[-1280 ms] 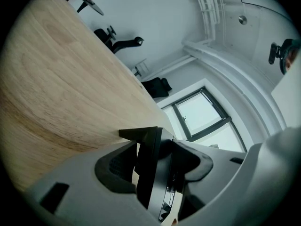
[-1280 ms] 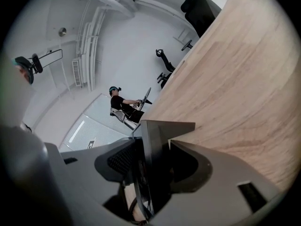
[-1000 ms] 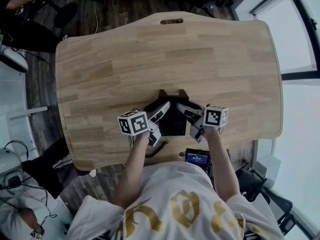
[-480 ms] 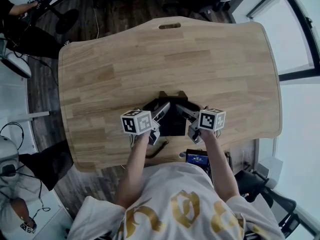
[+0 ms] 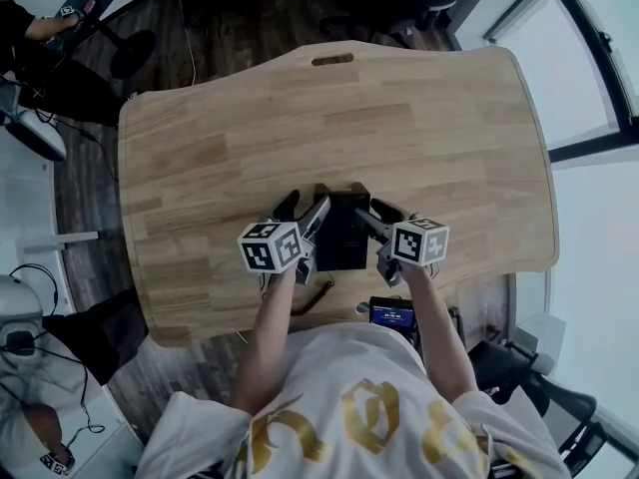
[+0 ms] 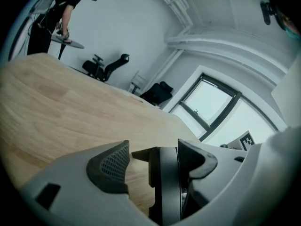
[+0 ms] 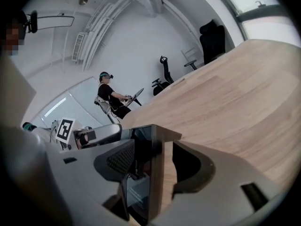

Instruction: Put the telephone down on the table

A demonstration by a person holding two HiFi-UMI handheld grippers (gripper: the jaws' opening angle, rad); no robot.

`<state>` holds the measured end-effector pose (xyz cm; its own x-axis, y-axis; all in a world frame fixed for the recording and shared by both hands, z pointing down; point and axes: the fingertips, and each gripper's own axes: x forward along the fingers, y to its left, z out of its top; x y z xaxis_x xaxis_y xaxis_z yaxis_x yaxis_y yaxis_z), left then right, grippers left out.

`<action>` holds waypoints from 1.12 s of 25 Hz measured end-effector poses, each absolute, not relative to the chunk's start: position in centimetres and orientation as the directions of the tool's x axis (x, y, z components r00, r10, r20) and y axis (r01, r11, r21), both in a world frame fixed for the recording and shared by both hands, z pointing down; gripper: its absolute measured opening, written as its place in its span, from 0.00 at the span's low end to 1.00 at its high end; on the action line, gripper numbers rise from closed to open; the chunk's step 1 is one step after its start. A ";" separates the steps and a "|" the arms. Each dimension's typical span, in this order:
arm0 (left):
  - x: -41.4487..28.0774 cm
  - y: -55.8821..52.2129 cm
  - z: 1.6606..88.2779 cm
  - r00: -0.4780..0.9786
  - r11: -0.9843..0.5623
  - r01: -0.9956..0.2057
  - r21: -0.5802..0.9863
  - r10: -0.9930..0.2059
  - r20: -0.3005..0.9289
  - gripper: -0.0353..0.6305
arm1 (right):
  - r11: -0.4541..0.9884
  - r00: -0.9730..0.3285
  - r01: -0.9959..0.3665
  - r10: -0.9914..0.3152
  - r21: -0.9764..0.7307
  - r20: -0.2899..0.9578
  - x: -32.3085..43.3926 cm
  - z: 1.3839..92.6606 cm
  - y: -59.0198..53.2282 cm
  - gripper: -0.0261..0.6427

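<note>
Head view: telephone (image 5: 342, 232) lay mid near edge of the counter (image 5: 439, 98), flanked by left claw (image 5: 303, 209) and right claw (image 5: 377, 214); left gripper view: jaws opening, one pad clear; right gripper view: jaws apart around it; release step, next probably withdrawing both without dragging it.

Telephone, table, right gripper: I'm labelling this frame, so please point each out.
telephone (image 5: 341, 233), head view, its dark middle
table (image 5: 399, 118), head view, bare wood
right gripper (image 7: 153, 166), right gripper view, midway between its fingers

Left gripper (image 6: 153, 149): angled downward, jaws opening, telephone (image 5: 342, 233) between them, one pad clear of it.
Right gripper (image 7: 154, 147): angled downward, jaws apart around the telephone.
Arms: left forearm (image 5: 265, 332) and right forearm (image 5: 439, 322) reach forward.
</note>
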<state>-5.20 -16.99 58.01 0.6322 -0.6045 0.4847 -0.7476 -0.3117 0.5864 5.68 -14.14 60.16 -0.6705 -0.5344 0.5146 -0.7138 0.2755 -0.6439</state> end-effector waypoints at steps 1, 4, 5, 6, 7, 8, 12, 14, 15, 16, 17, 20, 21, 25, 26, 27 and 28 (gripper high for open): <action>-5.5 -17.2 57.4 0.621 -0.324 -0.758 0.566 -0.623 0.475 0.50 | 0.290 -0.663 -0.726 -0.538 -0.624 0.520 5.8 59.9 -14.1 0.38; -6.2 -17.5 55.6 0.602 -0.362 -0.780 0.510 -0.658 0.453 0.50 | 0.339 -0.616 -0.778 -0.576 -0.529 0.537 6.2 58.9 -14.1 0.37; -6.3 -17.4 55.1 0.600 -0.373 -0.783 0.497 -0.664 0.446 0.50 | 0.349 -0.600 -0.793 -0.593 -0.500 0.538 6.3 58.5 -14.1 0.35; -6.3 -17.3 54.7 0.599 -0.385 -0.786 0.484 -0.668 0.442 0.49 | 0.354 -0.584 -0.805 -0.610 -0.476 0.535 6.4 58.0 -14.1 0.30; -6.4 -17.2 54.4 0.599 -0.396 -0.788 0.472 -0.670 0.437 0.44 | 0.354 -0.568 -0.817 -0.629 -0.455 0.531 6.6 57.5 -14.2 0.24; -6.4 -17.0 54.0 0.601 -0.409 -0.789 0.459 -0.673 0.432 0.38 | 0.350 -0.547 -0.831 -0.650 -0.432 0.527 6.8 57.1 -14.2 0.20; -5.4 -16.1 51.8 0.656 -0.477 -0.741 0.472 -0.663 0.360 0.10 | 0.350 -0.493 -0.867 -0.706 -0.355 0.509 7.4 55.2 -14.1 0.07; -4.6 -15.4 50.9 0.680 -0.506 -0.721 0.472 -0.649 0.342 0.08 | 0.356 -0.499 -0.863 -0.714 -0.359 0.491 7.4 54.4 -13.7 0.06; -4.4 -15.0 50.6 0.680 -0.517 -0.724 0.456 -0.646 0.348 0.08 | 0.353 -0.499 -0.862 -0.721 -0.364 0.481 7.4 54.0 -13.5 0.06; -4.4 -14.7 50.3 0.675 -0.525 -0.732 0.435 -0.646 0.355 0.07 | 0.350 -0.497 -0.862 -0.729 -0.366 0.472 7.3 53.6 -13.4 0.06; -4.5 -14.6 49.9 0.668 -0.528 -0.740 0.417 -0.651 0.360 0.07 | 0.349 -0.492 -0.864 -0.737 -0.363 0.463 7.2 53.2 -13.3 0.06; -5.1 -14.3 48.7 0.644 -0.526 -0.762 0.379 -0.677 0.356 0.07 | 0.361 -0.478 -0.873 -0.764 -0.328 0.433 6.6 51.7 -13.0 0.06; -5.3 -14.2 48.3 0.637 -0.524 -0.768 0.369 -0.686 0.351 0.07 | 0.364 -0.476 -0.874 -0.772 -0.321 0.421 6.4 51.1 -12.9 0.06; -5.9 -13.2 46.2 0.617 -0.515 -0.782 0.351 -0.719 0.320 0.07 | 0.370 -0.472 -0.875 -0.800 -0.313 0.371 5.9 48.5 -11.8 0.06; -6.0 -12.8 45.8 0.612 -0.513 -0.785 0.346 -0.726 0.313 0.07 | 0.371 -0.467 -0.877 -0.806 -0.305 0.363 5.9 48.0 -11.5 0.06; -6.0 -12.4 45.4 0.606 -0.510 -0.790 0.339 -0.731 0.313 0.07 | 0.371 -0.463 -0.880 -0.812 -0.297 0.357 5.8 47.5 -11.2 0.06; -6.1 -12.0 45.1 0.597 -0.505 -0.798 0.329 -0.737 0.318 0.07 | 0.369 -0.457 -0.883 -0.817 -0.292 0.351 5.9 47.1 -10.8 0.06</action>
<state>-6.14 -11.99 45.10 0.5967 -0.7369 0.3176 -0.7983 -0.5048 0.3286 5.87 -10.77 47.10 -0.4572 -0.8172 0.3508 -0.8827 0.3687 -0.2915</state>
